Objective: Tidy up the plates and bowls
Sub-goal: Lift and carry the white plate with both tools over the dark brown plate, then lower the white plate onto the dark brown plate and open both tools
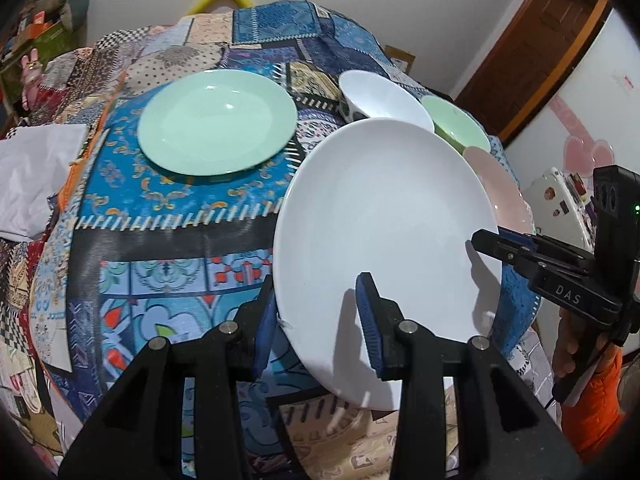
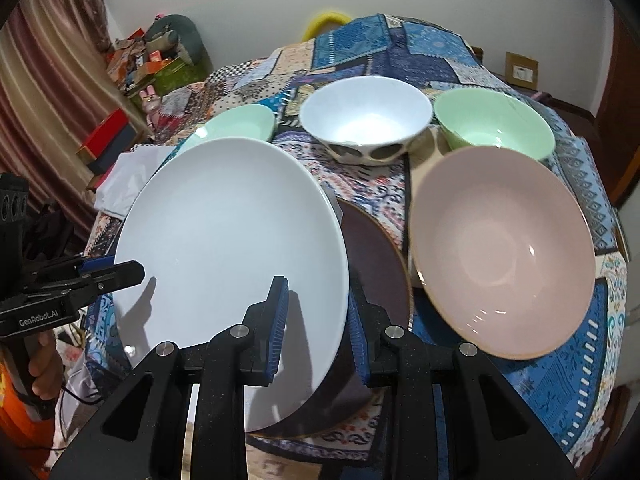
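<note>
Glazed crockery is what this job deals in, and the white plate (image 2: 224, 248) is the piece in hand: it hangs tilted above the patchwork tablecloth (image 1: 160, 208), carried by both tools at once. Taking that plate as the landmark and going left to right, the green plate (image 1: 218, 122) lies flat on the cloth to its far left, well apart. The left gripper (image 1: 320, 320) comes next, its jaws narrowed onto the plate's near-left rim, one blue pad above the face and one beneath. The right gripper (image 2: 316, 320) is pinched onto the near-right rim in the same way. Beyond the plate's far edge stands the white bowl (image 2: 366, 120), with the green bowl (image 2: 494, 124) further right. Under the plate's right edge a dark brown plate (image 2: 376, 264) rests on the cloth, and right of that sits the pink bowl (image 2: 504, 252).

I judge the white plate stiff, moderately heavy, smooth enough to slide between pads, and likely to chip if knocked against its neighbours. The rim is the only sensible hold, and two grips on opposite sides look right for keeping it from swinging. Setting it down on another plate would call for a gentle, level lowering.
</note>
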`<state>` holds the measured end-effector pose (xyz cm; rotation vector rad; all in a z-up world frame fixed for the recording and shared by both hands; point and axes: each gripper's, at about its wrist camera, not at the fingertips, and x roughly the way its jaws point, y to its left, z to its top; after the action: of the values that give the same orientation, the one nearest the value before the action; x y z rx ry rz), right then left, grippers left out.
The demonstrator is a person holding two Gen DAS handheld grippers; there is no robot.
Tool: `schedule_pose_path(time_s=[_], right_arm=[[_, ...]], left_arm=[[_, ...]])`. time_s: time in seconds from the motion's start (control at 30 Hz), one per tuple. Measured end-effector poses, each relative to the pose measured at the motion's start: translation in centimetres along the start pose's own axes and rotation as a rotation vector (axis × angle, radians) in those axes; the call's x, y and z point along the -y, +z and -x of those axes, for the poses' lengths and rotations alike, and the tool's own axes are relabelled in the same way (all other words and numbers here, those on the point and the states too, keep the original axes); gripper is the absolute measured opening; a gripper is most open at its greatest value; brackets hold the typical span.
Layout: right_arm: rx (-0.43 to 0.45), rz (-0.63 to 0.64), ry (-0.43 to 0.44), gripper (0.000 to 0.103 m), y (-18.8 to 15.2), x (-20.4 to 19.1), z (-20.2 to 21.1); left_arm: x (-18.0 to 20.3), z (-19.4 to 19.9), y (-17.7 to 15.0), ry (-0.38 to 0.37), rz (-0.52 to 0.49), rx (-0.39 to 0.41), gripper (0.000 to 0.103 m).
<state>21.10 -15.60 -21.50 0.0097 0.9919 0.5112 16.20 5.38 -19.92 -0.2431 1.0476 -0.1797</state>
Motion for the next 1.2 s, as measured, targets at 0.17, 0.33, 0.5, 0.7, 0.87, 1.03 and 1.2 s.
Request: schedule_pose_path(time_s=[0.17, 0.33, 0.5, 0.7, 0.87, 1.03, 1.2], right_arm=[[-0.005, -0.030, -0.010, 0.026, -0.4, 1.0, -0.3], [-0.013, -0.055, -0.011, 0.026, -0.8, 1.8, -0.5], [-0.016, -0.066, -0.010, 0.026, -0.9, 2.1, -0.8], [-0.022, -0.078, -0.016, 0.026, -0.9, 2.6, -1.1], [-0.019, -0.068, -0.028, 0.027, -0.9, 2.8, -0.9], [-0.012, -0.014, -0.069, 0.028, -0.8, 2.4, -0.8], [-0.011, 0.041, -0.129, 0.029, -0.9, 2.0, -1.0]], left_arm=[[0.6, -1.1, 0.2, -0.006, -0.012, -0.021, 0.038], [0.9, -2.3, 0.5, -0.005, -0.015, -0.040, 0.038], [0.9, -3.4, 0.5, 0.002, -0.012, -0.066, 0.038], [1.0, -4.5, 0.5, 0.005, -0.017, -0.094, 0.038], [0.9, -5.4, 0.5, 0.009, -0.013, -0.109, 0.038], [1.2, -5.8, 0.6, 0.022, -0.025, -0.114, 0.038], [1.3, -6.1, 0.7, 0.026, -0.028, -0.114, 0.038]])
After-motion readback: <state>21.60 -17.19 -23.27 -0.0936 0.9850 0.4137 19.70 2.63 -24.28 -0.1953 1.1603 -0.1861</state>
